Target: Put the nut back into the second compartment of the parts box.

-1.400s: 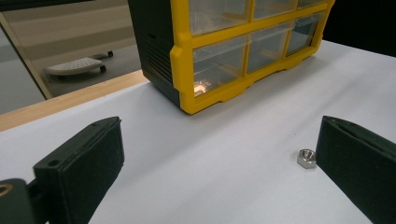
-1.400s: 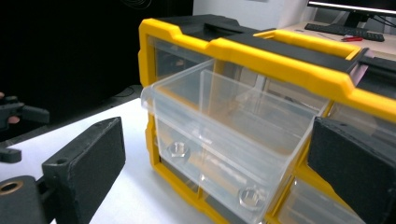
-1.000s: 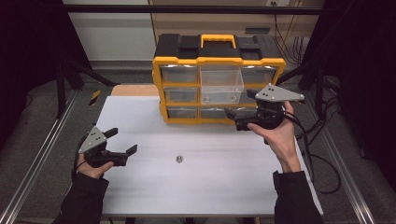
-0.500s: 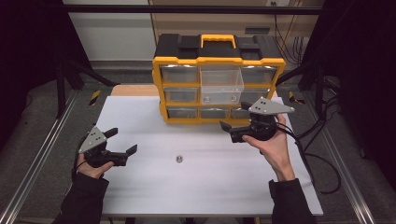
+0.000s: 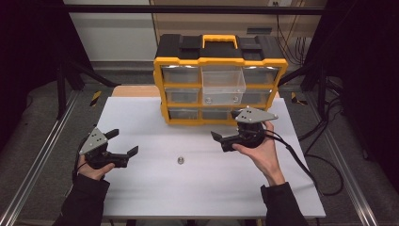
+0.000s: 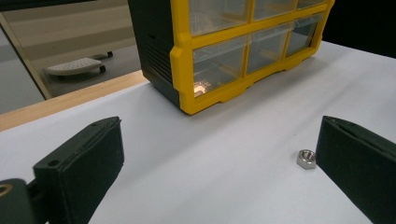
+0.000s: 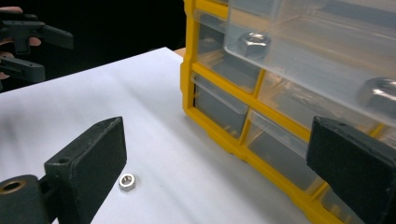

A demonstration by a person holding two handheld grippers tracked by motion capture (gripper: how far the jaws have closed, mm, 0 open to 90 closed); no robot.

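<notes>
Nearest: two sleeved forearms come up from the near edge of the white table. L hand holds the left gripper low over the near-left part of the table, jaws spread wide w/ nothing between them; it aims right, toward mid-table. In the left gripper view the small hex nut lies flat on the table just beside the inner face of the jaw at that view's right, not touching as far as I can tell.

Mid-table: nut sits alone, approx. between the two grippers, well apart from both.

Further, right of centre: right gripper held above the table, jaws released & empty, pointing left. Right gripper view shows the nut on the table near the jaw at that view's left.

Far: yellow-black drawer organizer stands on the table's far edge, middle clear drawer pulled out toward the near side, w/ larger nuts inside.
</notes>
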